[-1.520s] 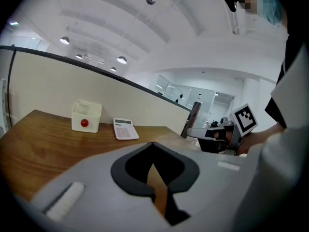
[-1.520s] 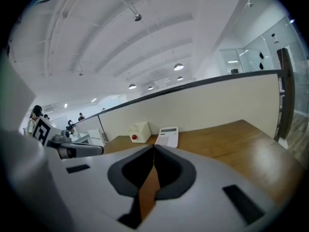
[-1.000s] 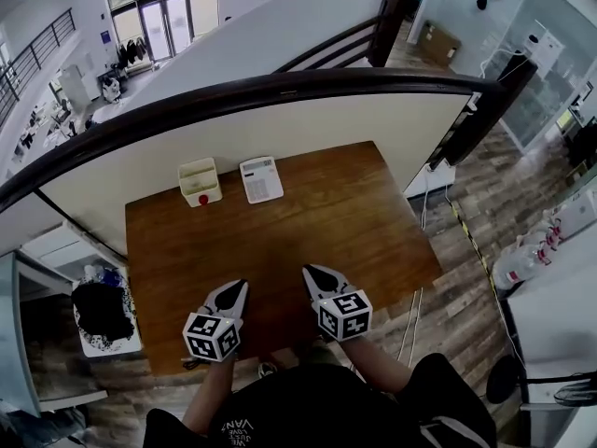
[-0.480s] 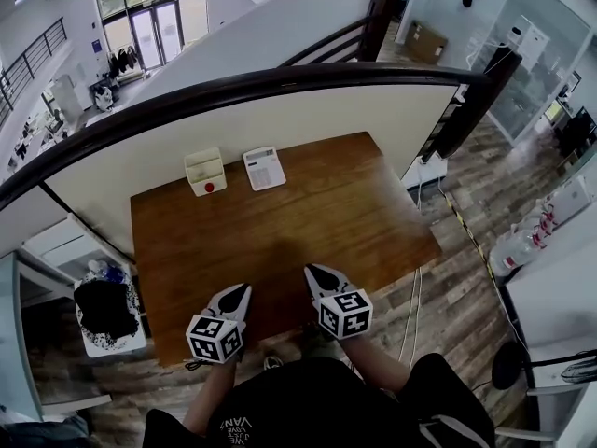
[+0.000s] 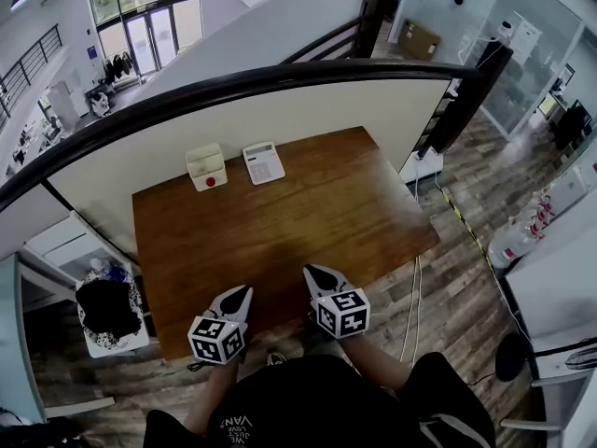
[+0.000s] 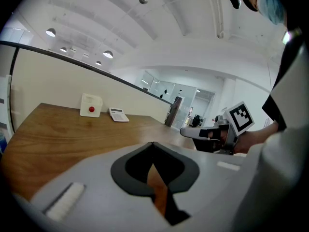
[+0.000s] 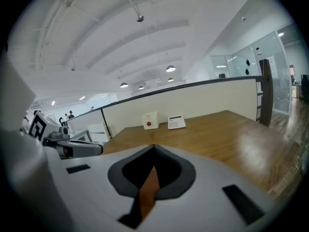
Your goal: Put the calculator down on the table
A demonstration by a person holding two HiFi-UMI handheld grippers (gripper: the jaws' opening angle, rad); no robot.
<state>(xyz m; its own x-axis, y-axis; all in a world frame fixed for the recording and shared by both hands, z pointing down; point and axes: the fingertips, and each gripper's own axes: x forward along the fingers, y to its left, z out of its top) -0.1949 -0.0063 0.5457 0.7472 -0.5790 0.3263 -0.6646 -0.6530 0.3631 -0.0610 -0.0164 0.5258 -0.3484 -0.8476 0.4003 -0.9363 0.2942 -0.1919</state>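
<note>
The white calculator (image 5: 264,162) lies flat at the far edge of the wooden table (image 5: 280,231), next to a white box with a red button (image 5: 205,167). Both show small in the left gripper view, calculator (image 6: 118,115) and box (image 6: 91,105), and in the right gripper view, calculator (image 7: 176,122) and box (image 7: 151,121). My left gripper (image 5: 242,290) and right gripper (image 5: 310,271) hover side by side over the table's near edge, far from the calculator. Each is shut with nothing between its jaws.
A low white wall with a dark handrail (image 5: 280,82) runs behind the table. A white stand with a black item (image 5: 107,308) sits left of the table. A cable (image 5: 415,297) trails on the wood floor at the right.
Both grippers and the view have drawn back a little, so the calculator and box sit slightly farther away. Nothing was taken hold of or let go.
</note>
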